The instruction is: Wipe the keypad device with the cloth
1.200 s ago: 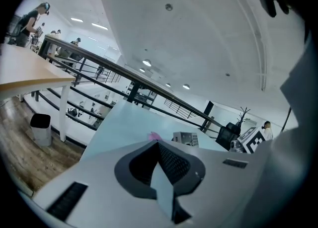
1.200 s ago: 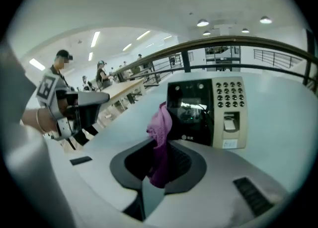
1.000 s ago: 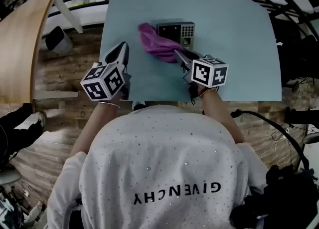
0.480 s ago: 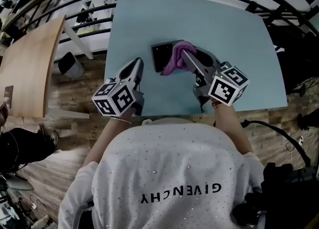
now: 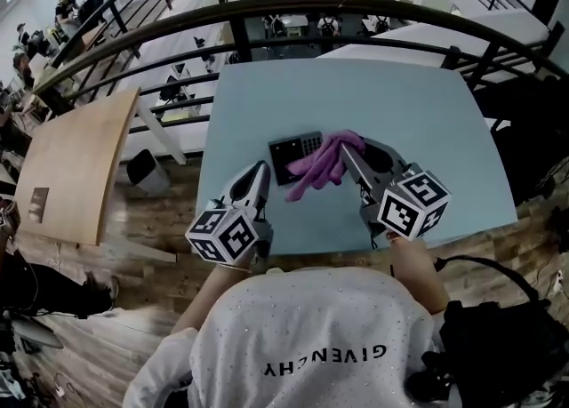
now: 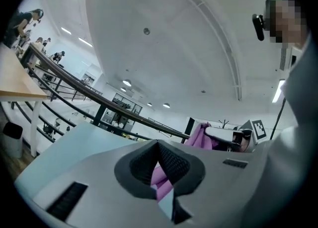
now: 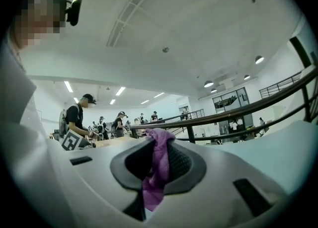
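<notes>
the right gripper (image 7: pixel 160 148) pinches the purple cloth (image 5: pixel 322 163), which lies across the keypad device's (image 5: pixel 292 154) right side. the left gripper (image 6: pixel 159 148) has its jaws pressed together, holding nothing.

Purple cloth (image 5: pixel 324 163) prob. touching flat keypad dev. (image 5: pixel 291 156)

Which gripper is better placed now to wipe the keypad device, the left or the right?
The right. The right gripper is shut on the purple cloth, which reaches the keypad device. The left gripper sits beside the device, apart from the cloth.
</notes>
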`<action>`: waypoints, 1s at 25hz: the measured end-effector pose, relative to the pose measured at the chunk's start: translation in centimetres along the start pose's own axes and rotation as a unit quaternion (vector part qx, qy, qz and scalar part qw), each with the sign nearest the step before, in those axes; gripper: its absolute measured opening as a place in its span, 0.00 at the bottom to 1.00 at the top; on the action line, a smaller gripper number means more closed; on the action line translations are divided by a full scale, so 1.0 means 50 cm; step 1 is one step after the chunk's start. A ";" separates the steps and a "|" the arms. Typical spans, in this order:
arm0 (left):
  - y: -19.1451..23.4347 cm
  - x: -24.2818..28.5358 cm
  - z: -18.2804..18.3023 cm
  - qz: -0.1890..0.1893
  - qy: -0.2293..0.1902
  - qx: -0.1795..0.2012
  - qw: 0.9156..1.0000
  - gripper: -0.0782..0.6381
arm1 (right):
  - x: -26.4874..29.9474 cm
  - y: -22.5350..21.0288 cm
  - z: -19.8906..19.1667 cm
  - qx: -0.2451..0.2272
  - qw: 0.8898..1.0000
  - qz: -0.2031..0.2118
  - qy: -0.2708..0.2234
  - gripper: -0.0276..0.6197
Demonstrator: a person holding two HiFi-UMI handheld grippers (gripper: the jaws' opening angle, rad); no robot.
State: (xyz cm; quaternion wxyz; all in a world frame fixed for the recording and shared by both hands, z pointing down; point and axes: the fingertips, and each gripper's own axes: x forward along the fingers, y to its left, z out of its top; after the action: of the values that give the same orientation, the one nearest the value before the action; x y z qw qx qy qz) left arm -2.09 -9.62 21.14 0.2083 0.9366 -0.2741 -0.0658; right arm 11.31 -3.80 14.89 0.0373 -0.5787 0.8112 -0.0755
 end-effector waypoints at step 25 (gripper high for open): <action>-0.353 -0.021 -0.249 0.029 0.032 0.004 0.999 0.11 | -0.402 -0.170 -0.134 0.008 0.997 -0.035 0.068 0.10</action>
State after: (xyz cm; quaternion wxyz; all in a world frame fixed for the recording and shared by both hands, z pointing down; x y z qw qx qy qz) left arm 8.53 8.82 24.88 0.2147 0.9308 -0.2946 -0.0281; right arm 24.85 12.99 22.38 -0.0164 -0.6001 0.7903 -0.1223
